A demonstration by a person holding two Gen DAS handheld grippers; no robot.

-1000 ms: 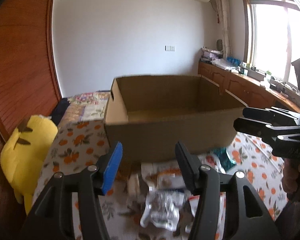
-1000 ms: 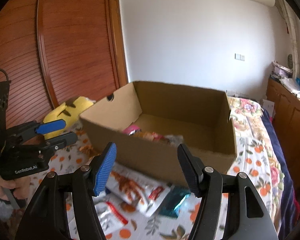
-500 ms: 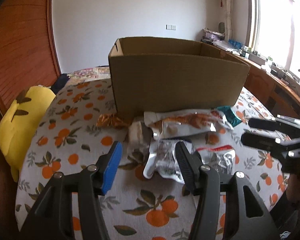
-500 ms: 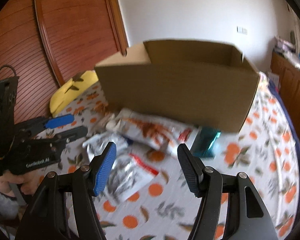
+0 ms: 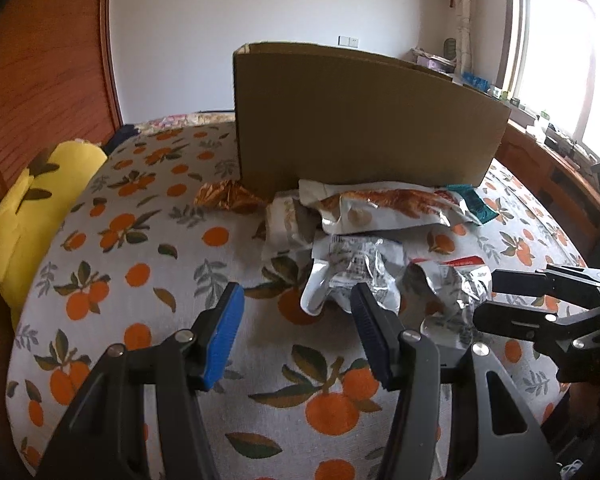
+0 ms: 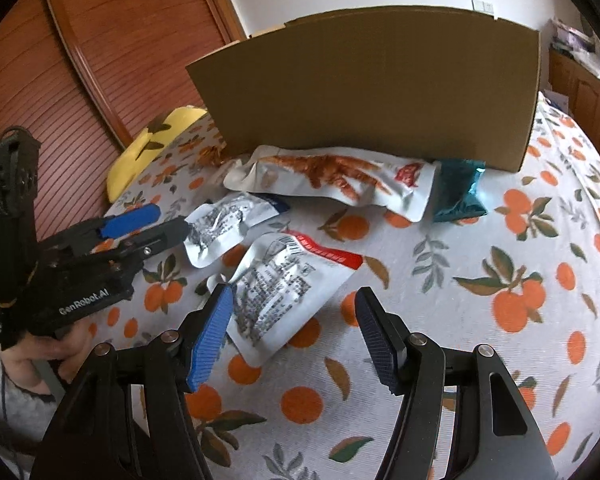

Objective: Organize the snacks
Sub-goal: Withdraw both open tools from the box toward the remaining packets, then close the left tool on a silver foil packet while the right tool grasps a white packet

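Several snack packets lie on the orange-print bedspread in front of a brown cardboard box (image 5: 363,116) (image 6: 371,88). A long white packet with an orange picture (image 6: 335,178) (image 5: 383,210) rests against the box, with a teal packet (image 6: 457,190) to its right. A silver packet with a red strip (image 6: 284,284) (image 5: 447,284) lies just ahead of my right gripper (image 6: 296,320), which is open and empty. Another crumpled silver packet (image 5: 351,272) (image 6: 224,226) lies just beyond my left gripper (image 5: 298,324), also open and empty. A gold wrapper (image 5: 230,198) sits at the box's left corner.
A yellow plush cushion (image 5: 28,216) lies at the bed's left edge by a wooden slatted wardrobe (image 6: 100,60). Wooden cabinets (image 5: 547,168) and a bright window stand to the right. A hand (image 6: 40,356) holds the left gripper.
Both grippers have come down from above the box rim toward the packets on the bedspread; the box's inside is no longer visible. The jaws have kept the same width.
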